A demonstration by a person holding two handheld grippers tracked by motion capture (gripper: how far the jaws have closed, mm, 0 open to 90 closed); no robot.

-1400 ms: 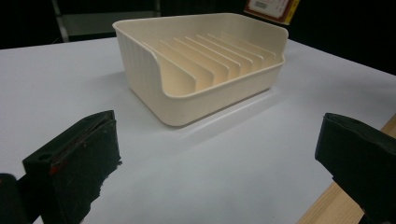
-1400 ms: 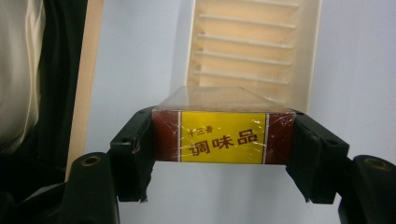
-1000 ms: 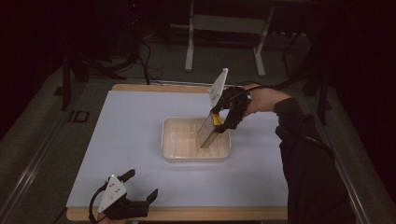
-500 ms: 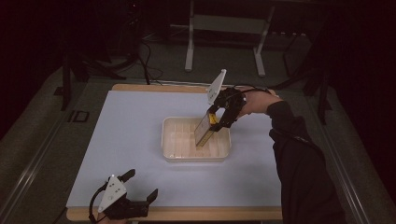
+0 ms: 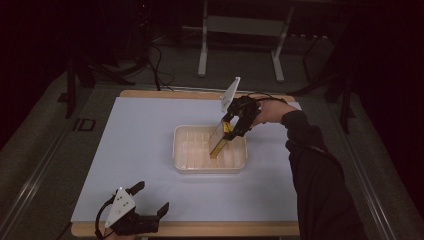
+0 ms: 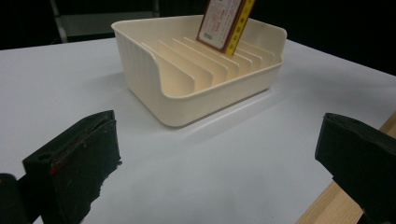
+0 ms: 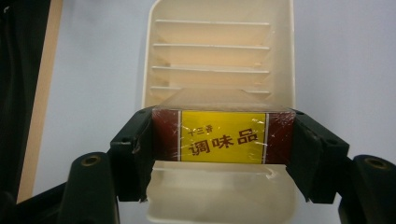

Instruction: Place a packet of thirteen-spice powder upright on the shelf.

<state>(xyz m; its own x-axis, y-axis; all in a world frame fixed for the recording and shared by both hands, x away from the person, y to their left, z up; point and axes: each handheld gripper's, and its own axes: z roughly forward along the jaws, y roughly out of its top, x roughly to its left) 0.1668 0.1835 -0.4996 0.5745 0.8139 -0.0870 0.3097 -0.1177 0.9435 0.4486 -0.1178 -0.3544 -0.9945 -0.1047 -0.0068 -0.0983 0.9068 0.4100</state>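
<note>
A cream slotted tray (image 5: 182,150) (image 6: 140,56) (image 7: 280,56) rests mid-table on the white mat. My right gripper (image 5: 231,131) (image 7: 223,140) is shut on a flat seasoning box (image 5: 218,141) (image 6: 224,23) (image 7: 223,137), wrapped in clear film, with a yellow label and dark red ends. The box hangs tilted over the tray, its lower end down among the ribs near the tray's right side. My left gripper (image 5: 150,200) (image 6: 219,154) lies at the near left table edge, jaws wide apart with nothing between them.
The white mat (image 5: 140,135) covers a wooden tabletop whose edge (image 5: 200,230) shows in front. Beyond the table stand a metal frame (image 5: 240,30) and cables on the dark floor. A dark sleeve (image 5: 315,170) reaches in from the right.
The right gripper has sunk and shifted toward the tray's right part, carrying the box lower into the tray. The left gripper has stayed put.
</note>
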